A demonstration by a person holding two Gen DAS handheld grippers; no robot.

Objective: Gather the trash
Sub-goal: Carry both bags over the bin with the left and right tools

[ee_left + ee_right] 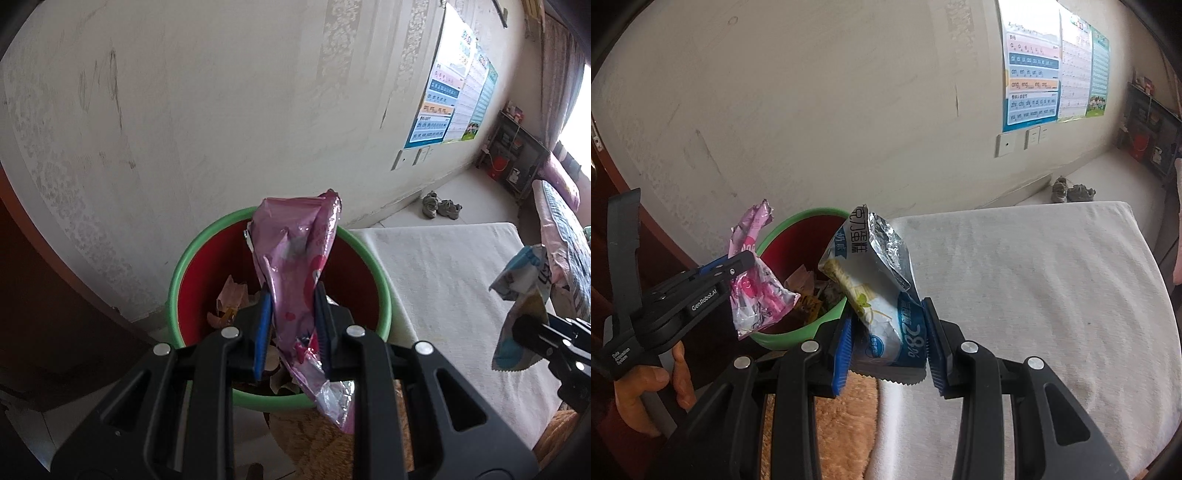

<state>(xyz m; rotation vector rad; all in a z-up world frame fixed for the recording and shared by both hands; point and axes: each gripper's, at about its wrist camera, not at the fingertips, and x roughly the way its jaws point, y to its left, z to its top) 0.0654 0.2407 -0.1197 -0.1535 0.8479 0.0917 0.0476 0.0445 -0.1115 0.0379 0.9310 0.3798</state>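
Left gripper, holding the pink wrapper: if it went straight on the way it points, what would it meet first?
Most likely the trash lying inside the bin: the left gripper, shut on the pink wrapper, aims down into its open mouth. Depth is uncertain.

We see the bin (192, 258) mouth open from above, part-filled with scraps (807, 291). The wall (184, 129) closes in just behind it, the white mattress (1034, 295) flanks its right, and dark furniture (44, 314) flanks its left.
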